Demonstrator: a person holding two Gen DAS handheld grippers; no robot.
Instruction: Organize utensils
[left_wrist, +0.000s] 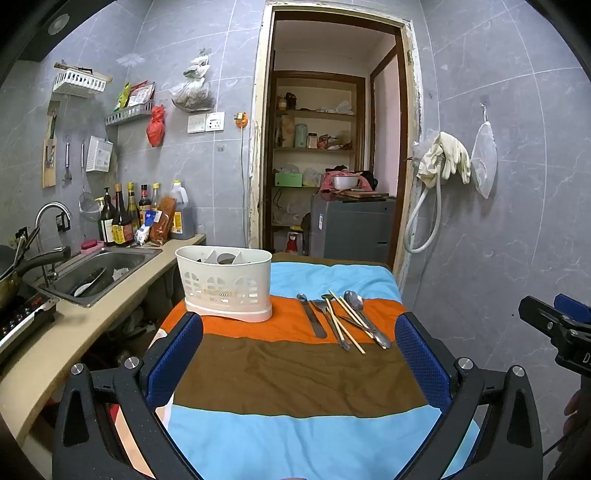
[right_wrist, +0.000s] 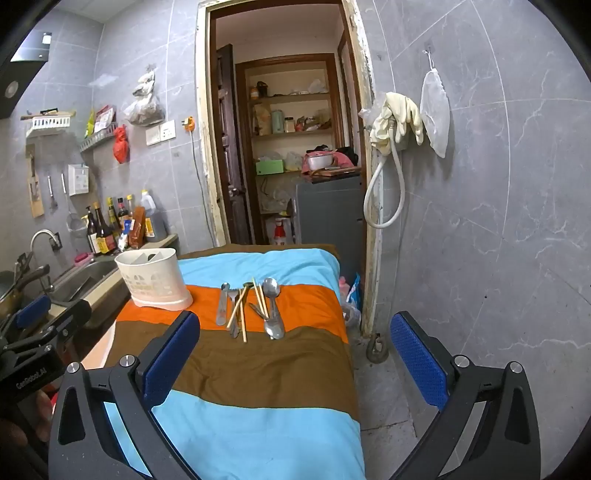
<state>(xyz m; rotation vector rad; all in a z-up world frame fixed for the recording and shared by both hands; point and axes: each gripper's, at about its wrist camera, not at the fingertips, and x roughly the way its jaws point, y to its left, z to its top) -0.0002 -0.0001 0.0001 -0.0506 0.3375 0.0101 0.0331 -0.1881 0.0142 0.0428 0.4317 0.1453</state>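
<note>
Steel spoons (left_wrist: 356, 300) and wooden chopsticks (left_wrist: 345, 321) lie crossed in one loose heap on the orange stripe of the cloth (left_wrist: 295, 373) covering the worktop, well short of both grippers. The left gripper (left_wrist: 299, 354) and right gripper (right_wrist: 295, 356) hover with jaws spread wide and nothing between them. Because the pieces overlap, closing on one would likely drag or flick its neighbours, and thin handles lying flat on soft cloth may slip. The white holder (left_wrist: 225, 282) stands left of the heap near the worktop's edge by the sink (left_wrist: 107, 266); a nudge could tip it.
</note>
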